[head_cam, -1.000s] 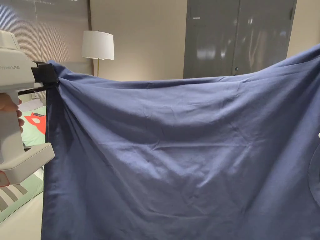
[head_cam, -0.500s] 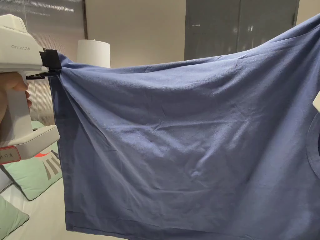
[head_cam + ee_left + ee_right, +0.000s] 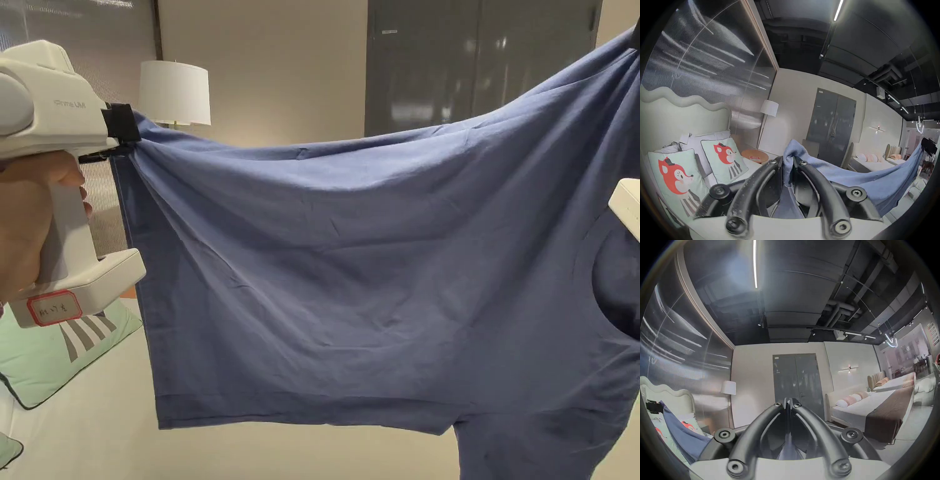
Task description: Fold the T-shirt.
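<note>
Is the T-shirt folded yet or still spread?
Spread: the T-shirt hangs as a single open sheet between left gripper and right gripper.

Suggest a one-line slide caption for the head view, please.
Left gripper and right gripper hold a blue T-shirt stretched out above the bed.

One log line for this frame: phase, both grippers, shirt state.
phase: T-shirt spread in air, unfolded | left gripper: shut on T-shirt corner | right gripper: shut on T-shirt edge | hem hangs above bed

Beige wall [image 3: 281,69], grey double door [image 3: 475,62], white floor lamp [image 3: 174,92], fox-print pillows [image 3: 724,160], possibly ribbed glass partition [image 3: 705,65]
</note>
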The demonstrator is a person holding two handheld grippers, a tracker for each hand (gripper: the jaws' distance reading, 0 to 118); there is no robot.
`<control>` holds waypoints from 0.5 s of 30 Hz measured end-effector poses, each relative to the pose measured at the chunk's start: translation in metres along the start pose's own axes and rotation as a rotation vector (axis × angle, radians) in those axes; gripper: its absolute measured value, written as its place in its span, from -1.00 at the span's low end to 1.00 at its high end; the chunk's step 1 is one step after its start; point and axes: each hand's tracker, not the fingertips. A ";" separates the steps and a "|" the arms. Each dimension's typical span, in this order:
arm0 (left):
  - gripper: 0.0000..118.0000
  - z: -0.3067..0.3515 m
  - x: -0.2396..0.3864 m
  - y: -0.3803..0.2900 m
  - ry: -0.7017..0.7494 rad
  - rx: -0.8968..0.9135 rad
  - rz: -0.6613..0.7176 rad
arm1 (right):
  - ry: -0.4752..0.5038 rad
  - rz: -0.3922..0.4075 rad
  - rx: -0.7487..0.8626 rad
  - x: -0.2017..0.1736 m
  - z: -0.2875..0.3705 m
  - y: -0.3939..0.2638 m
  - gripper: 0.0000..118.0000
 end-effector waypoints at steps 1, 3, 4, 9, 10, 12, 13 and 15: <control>-0.88 0.003 0.003 -0.008 0.004 -0.016 -0.006 | -0.003 -0.003 -0.015 0.001 -0.002 -0.007 -0.94; -0.88 0.001 0.002 -0.023 0.014 -0.040 -0.016 | -0.005 -0.007 -0.050 0.003 -0.002 -0.020 -0.94; -0.88 0.001 0.001 -0.029 0.015 -0.049 -0.018 | -0.009 -0.002 -0.066 0.004 -0.002 -0.026 -0.94; -0.88 0.006 -0.006 -0.058 0.012 -0.105 0.003 | -0.005 -0.001 -0.116 0.013 0.014 -0.056 -0.94; -0.88 0.010 -0.006 -0.064 0.014 -0.116 0.003 | -0.003 -0.002 -0.125 0.016 0.020 -0.061 -0.94; -0.88 0.019 -0.008 -0.077 0.010 -0.144 0.002 | -0.005 -0.012 -0.155 0.021 0.032 -0.073 -0.94; -0.88 0.025 -0.008 -0.084 0.011 -0.154 0.002 | -0.006 -0.017 -0.177 0.023 0.038 -0.078 -0.94; -0.88 0.038 -0.010 -0.098 0.014 -0.186 -0.005 | -0.002 -0.002 -0.208 0.030 0.056 -0.090 -0.94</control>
